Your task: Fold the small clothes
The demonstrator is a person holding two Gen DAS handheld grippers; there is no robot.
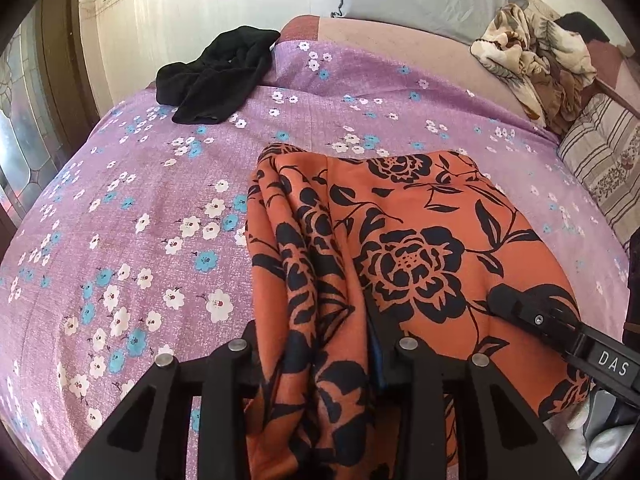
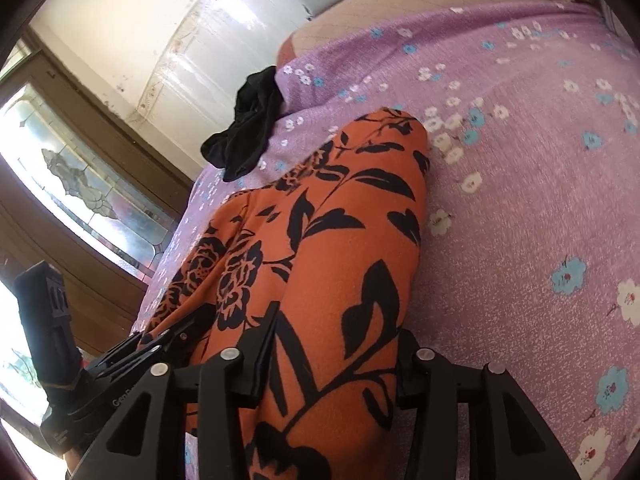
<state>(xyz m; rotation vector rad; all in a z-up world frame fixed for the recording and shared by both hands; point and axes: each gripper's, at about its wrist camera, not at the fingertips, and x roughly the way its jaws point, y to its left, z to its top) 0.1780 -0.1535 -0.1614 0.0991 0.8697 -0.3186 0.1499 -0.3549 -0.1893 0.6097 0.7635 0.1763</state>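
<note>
In the left wrist view, the left gripper [image 1: 324, 364] was clamped on a bunched edge of the one orange floral garment [image 1: 400, 248], whose folds hid the fingertips. The garment lay on the purple flowered bedsheet [image 1: 140, 220], its near end cut off by the frame. The right gripper [image 1: 532, 316] entered from the right over the cloth; its tips were hard to make out. One black garment [image 1: 216, 80] lay crumpled at the far edge. One patterned blanket [image 1: 536, 56] was heaped by a striped pillow [image 1: 604, 160].

In the right wrist view, the right gripper [image 2: 332, 360] gripped the orange garment [image 2: 340, 220], which covered its finger ends. The left gripper [image 2: 160, 344] was partly hidden. The black garment [image 2: 248, 128] lay beyond.
</note>
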